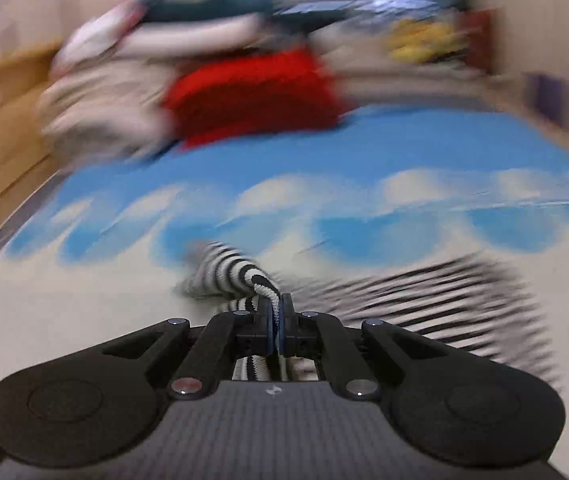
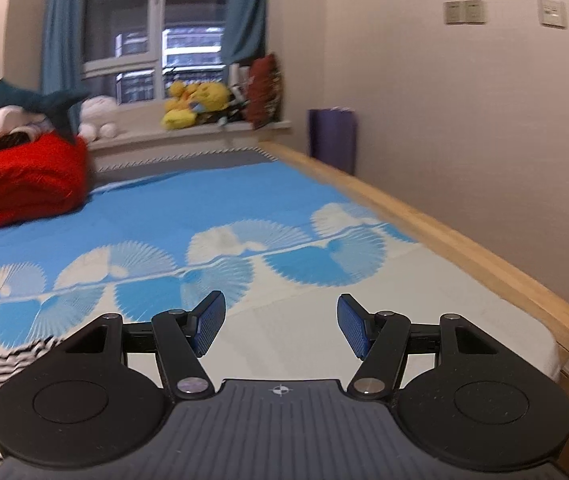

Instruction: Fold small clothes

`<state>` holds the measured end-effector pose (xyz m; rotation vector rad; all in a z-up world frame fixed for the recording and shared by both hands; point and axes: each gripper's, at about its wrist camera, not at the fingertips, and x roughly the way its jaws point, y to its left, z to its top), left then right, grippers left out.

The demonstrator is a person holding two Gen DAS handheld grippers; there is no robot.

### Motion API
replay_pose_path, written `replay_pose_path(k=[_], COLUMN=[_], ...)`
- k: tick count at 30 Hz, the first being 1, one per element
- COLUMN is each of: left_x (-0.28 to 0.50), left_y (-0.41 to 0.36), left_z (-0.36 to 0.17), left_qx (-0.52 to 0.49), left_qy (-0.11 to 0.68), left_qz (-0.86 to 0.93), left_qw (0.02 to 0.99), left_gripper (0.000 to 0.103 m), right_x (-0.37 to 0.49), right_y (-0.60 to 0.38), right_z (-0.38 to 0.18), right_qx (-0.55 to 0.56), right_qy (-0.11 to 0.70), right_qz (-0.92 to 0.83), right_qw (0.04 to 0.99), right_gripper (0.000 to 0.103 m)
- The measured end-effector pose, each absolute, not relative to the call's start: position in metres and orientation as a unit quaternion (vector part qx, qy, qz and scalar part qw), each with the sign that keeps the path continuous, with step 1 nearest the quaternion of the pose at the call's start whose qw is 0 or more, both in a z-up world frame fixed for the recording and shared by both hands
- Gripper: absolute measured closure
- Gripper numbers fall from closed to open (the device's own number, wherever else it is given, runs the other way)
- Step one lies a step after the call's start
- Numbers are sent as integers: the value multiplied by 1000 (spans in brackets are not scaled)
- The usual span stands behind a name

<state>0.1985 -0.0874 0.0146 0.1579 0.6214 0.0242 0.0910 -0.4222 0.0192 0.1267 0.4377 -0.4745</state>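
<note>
While the left wrist view is smeared by blur, the left gripper (image 1: pixel 277 308) plainly has its jaws clenched on a fold of the striped garment (image 1: pixel 236 272), a black-and-white knit whose pinched edge rises between the fingers at 6 o'clock and bunches toward 10 o'clock from them. More of its stripes spread over the bed (image 1: pixel 84 312) toward 3 o'clock, too blurred to tell how they lie. Beyond, at 12 o'clock, a red blanket (image 1: pixel 256 96) sits on the blue-and-white sheet (image 1: pixel 404 152), with pale bedding at its 9 o'clock side and a yellow toy (image 1: pixel 424 42) at 1 o'clock. In the right wrist view, the right gripper (image 2: pixel 281 326) is released, its blue pads (image 2: pixel 208 326) well apart and nothing between them, above the white part of the sheet. The garment shows only at 8 o'clock, lying rumpled on the bed beside the gripper body. The blanket is at 10 o'clock, the toy on the windowsill (image 2: pixel 188 134) at 12 o'clock, and the wooden bed rail (image 2: pixel 444 236) runs from 1 to 4 o'clock along the wall (image 2: pixel 464 120).
</note>
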Motion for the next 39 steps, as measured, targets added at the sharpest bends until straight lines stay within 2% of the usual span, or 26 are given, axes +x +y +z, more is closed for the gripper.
replay_pose_path(k=[3, 6, 10, 11, 13, 15, 20, 24, 31, 35, 37, 38, 39], left_x=[183, 161, 156, 156, 157, 156, 175, 196, 207, 207, 211, 211, 212], left_y=[-175, -249, -297, -296, -280, -256, -176, -121, -62, -63, -65, -67, -69], left_z=[9, -26, -85, -89, -81, -66, -32, -28, -50, -39, -44, -45, -45], left_qx=[82, 123, 138, 130, 111, 103, 127, 110, -4, 3, 1, -1, -3], left_qy=[290, 298, 408, 421, 414, 399, 376, 384, 425, 397, 410, 412, 412], left_qz=[-98, -208, -316, -326, -346, -357, -316, -273, -205, -232, -235, -238, -241], left_qw=[948, 923, 845, 836, 835, 838, 862, 875, 881, 888, 881, 879, 879], left_gripper=[101, 101, 95, 95, 86, 72, 72, 72, 72, 55, 55, 55, 53], right_x=[87, 85, 92, 94, 100, 109, 139, 163, 194, 193, 190, 187, 183], right_y=[-434, -446, -450, -450, -448, -442, -430, -407, -368, -360, -360, -360, -359], right_z=[19, 17, 14, 13, 10, 6, -10, -23, -58, -76, -75, -75, -75], right_qx=[71, 97, 110, 111, 111, 110, 147, 155, 158, 138, 142, 143, 142], right_qy=[206, 204, 208, 212, 222, 239, 314, 368, 481, 521, 524, 526, 527], right_qz=[-244, -245, -226, -217, -190, -151, -29, 26, 63, 31, 37, 44, 53], right_qw=[945, 943, 945, 946, 950, 953, 937, 916, 860, 842, 839, 837, 836], right_gripper=[39, 39, 39, 39, 39, 39, 39, 39, 39, 39, 43, 51, 75])
